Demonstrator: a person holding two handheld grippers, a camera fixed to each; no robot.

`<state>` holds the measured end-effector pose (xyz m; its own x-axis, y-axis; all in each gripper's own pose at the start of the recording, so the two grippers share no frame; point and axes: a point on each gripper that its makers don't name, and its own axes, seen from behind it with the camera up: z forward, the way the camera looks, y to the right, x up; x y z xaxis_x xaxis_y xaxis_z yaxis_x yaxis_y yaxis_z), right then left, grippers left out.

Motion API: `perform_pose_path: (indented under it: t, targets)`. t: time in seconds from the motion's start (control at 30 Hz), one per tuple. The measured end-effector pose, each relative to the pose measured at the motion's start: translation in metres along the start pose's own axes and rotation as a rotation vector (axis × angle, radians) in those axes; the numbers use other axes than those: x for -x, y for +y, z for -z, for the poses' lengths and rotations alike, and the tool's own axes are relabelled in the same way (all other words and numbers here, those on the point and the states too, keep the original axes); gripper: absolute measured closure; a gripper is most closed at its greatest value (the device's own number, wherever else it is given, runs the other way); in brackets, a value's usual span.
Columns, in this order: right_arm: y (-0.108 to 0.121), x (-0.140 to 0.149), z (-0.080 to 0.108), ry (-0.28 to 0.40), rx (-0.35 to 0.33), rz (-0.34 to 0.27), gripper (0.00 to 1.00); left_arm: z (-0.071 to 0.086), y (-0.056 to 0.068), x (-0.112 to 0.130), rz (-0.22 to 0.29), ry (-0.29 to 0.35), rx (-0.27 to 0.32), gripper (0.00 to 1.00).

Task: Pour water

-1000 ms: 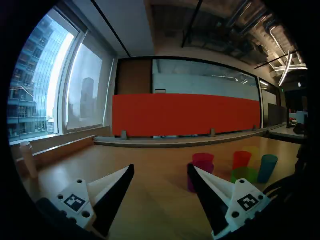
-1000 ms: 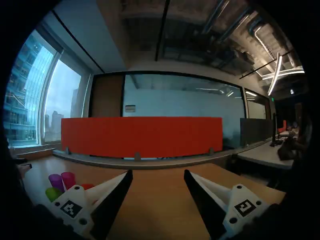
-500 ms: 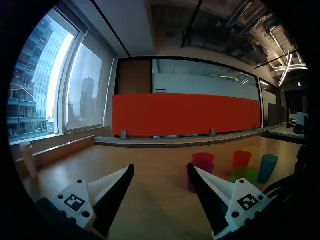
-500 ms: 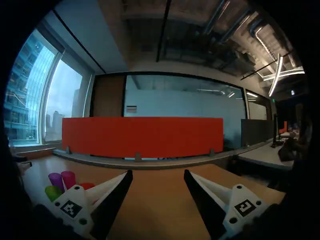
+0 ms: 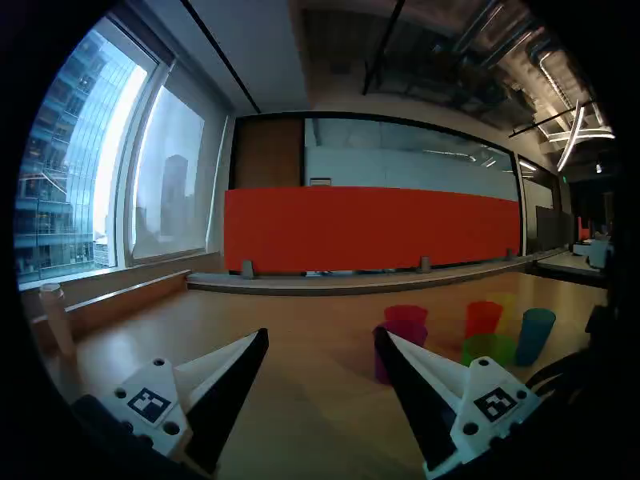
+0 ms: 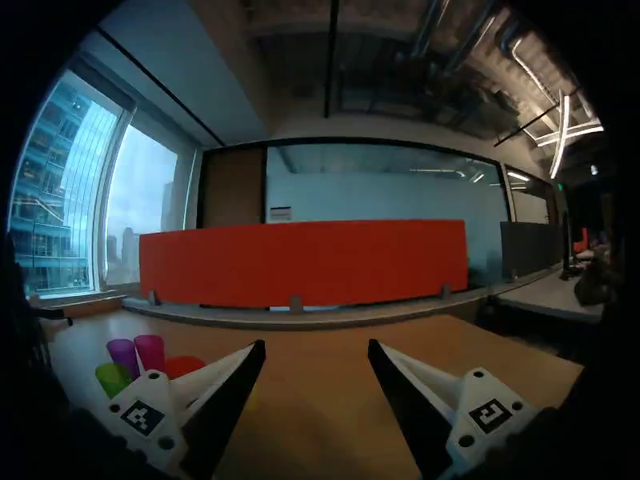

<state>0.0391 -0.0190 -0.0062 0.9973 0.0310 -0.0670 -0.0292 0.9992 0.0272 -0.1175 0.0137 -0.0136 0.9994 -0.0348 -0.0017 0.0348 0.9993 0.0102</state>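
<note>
Hovering over wooden table [image 5: 304, 384], left gripper [image 5: 320, 331] has jaws released, wide apart, nothing between. Cups stand ahead, right of jaws: magenta cup [image 5: 406, 312] and purple cup [image 5: 418, 336] just past right finger, red cup [image 5: 482, 318], green cup [image 5: 488, 349], teal cup [image 5: 534, 334] farther right. Right gripper [image 6: 315, 344] likewise released, empty; cups sit far left of its jaws, partly behind left finger. Orange partition [image 5: 368, 228] lines far table edge.

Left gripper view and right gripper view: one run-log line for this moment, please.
left tongs open, empty | right tongs open, empty | coloured cups upright on wooden table, none gripped | pour not yet started
</note>
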Motion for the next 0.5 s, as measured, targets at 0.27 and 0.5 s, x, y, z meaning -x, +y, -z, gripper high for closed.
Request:
perform_pose_path:
  t: [0.27,0.5]
  targets:
    - [0.006,0.018,0.000,-0.005,0.014,0.031,0.01,0.000,0.000,0.000,0.000,0.000,0.000,0.01]
    - [0.010,0.026,-0.003,-0.011,0.015,0.016,0.01,0.000,0.000,0.000,0.000,0.000,0.000,0.01]
